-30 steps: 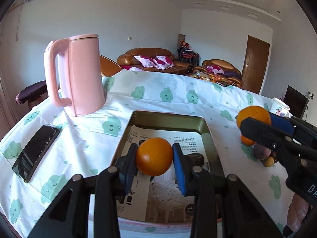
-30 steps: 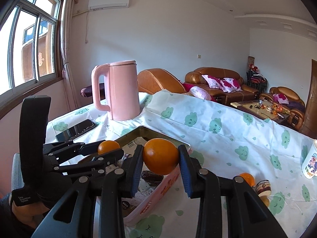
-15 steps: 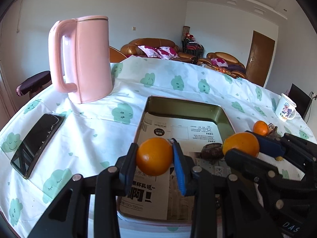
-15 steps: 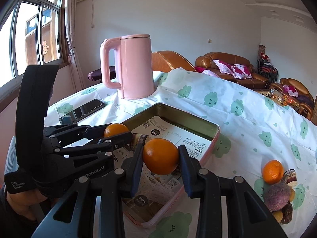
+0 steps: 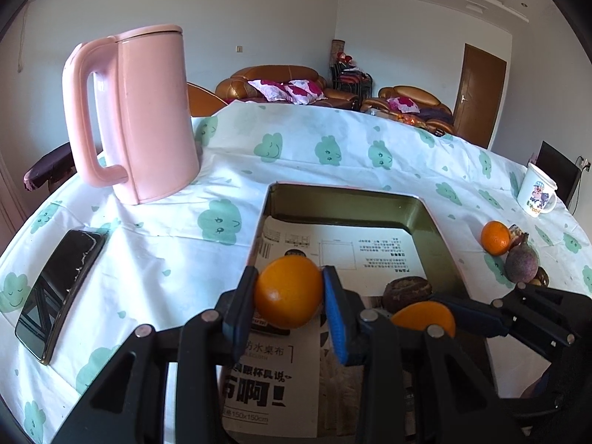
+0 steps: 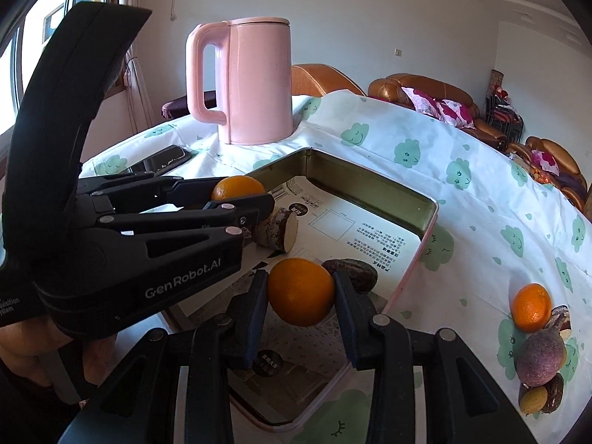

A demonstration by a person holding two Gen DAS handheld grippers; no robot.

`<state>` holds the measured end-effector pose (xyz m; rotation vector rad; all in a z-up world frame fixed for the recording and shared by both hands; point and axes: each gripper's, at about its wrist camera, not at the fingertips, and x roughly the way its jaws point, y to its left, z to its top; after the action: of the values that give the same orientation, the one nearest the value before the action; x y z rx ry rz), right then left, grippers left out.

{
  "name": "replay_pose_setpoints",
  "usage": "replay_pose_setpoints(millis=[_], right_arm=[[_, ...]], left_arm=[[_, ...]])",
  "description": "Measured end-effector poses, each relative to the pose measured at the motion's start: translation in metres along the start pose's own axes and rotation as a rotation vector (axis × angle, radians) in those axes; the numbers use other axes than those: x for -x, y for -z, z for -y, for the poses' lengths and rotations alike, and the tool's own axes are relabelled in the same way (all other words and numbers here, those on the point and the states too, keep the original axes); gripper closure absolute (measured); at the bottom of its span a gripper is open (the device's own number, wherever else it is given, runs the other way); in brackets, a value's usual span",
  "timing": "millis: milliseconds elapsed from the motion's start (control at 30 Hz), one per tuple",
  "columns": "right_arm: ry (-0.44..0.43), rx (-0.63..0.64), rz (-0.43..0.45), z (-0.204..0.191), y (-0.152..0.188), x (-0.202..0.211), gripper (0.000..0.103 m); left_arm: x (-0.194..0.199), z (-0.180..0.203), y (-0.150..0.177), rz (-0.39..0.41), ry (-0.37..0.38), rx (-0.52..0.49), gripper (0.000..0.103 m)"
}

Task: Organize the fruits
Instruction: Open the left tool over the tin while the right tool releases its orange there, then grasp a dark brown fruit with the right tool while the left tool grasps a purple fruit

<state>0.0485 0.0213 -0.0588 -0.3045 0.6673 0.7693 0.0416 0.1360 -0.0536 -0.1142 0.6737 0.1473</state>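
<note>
My left gripper (image 5: 289, 298) is shut on an orange (image 5: 288, 292) and hangs over the near part of a paper-lined metal tray (image 5: 344, 205). My right gripper (image 6: 300, 294) is shut on a second orange (image 6: 300, 291) above the same tray (image 6: 370, 188), just right of the left one. The left gripper (image 6: 244, 199) and its orange (image 6: 236, 187) also show in the right wrist view. In the tray lie a dark wrinkled fruit (image 6: 355, 268) and a cut fruit piece (image 6: 283, 230). Loose on the cloth at the right sit a small orange (image 6: 531, 308) and a purple fruit (image 6: 540, 357).
A tall pink kettle (image 5: 144, 111) stands on the cloud-print tablecloth behind the tray to the left. A black phone (image 5: 61, 285) lies at the left edge. A printed white mug (image 5: 536, 194) stands far right. Small brown fruits (image 6: 542, 394) cluster beside the purple one.
Both grippers have sunk toward the tray with their oranges still held, the right one coming in over the tray's right side. The table's things have not moved.
</note>
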Motion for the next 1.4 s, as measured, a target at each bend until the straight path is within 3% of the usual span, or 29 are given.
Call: replay_pose_setpoints(millis=[67,167,267,333,433,600,700,800,1067,1200,1400], right_arm=[[-0.003,0.005,-0.007,0.000,0.000,-0.001,0.063],[-0.008,0.007,0.007,-0.002,0.002,0.006,0.051],[0.012,0.006,0.037,-0.001,0.004,0.021,0.039],[0.022,0.005,0.073,0.006,0.009,0.037,0.037],[0.065,-0.038,0.111,0.031,0.018,0.063,0.037],[0.237,-0.177,0.109,0.102,0.043,0.094,0.037],[0.349,-0.285,0.087,0.147,0.060,0.106,0.037],[0.394,-0.380,0.065,0.181,0.073,0.110,0.037],[0.317,-0.463,-0.002,0.200,0.085,0.093,0.037],[0.319,-0.513,-0.044,0.207,0.091,0.085,0.046],[0.285,-0.518,-0.109,0.209,0.093,0.073,0.052]], left_arm=[[0.002,0.002,0.002,0.004,-0.007,-0.008,0.064],[0.009,0.002,0.005,0.015,0.011,-0.005,0.056],[0.017,0.006,0.008,0.018,0.029,0.003,0.042],[0.027,0.009,0.007,0.038,0.025,0.010,0.024],[0.047,0.020,0.001,0.102,0.017,0.000,0.008],[0.058,0.052,-0.010,0.139,0.064,-0.022,0.006],[0.049,0.077,-0.013,0.109,0.101,-0.040,0.006],[0.039,0.107,-0.013,0.089,0.123,-0.080,0.006],[0.011,0.158,-0.008,0.037,0.143,-0.148,0.006],[0.004,0.169,-0.006,0.037,0.127,-0.179,0.006],[-0.004,0.177,-0.004,0.023,0.134,-0.195,0.006]])
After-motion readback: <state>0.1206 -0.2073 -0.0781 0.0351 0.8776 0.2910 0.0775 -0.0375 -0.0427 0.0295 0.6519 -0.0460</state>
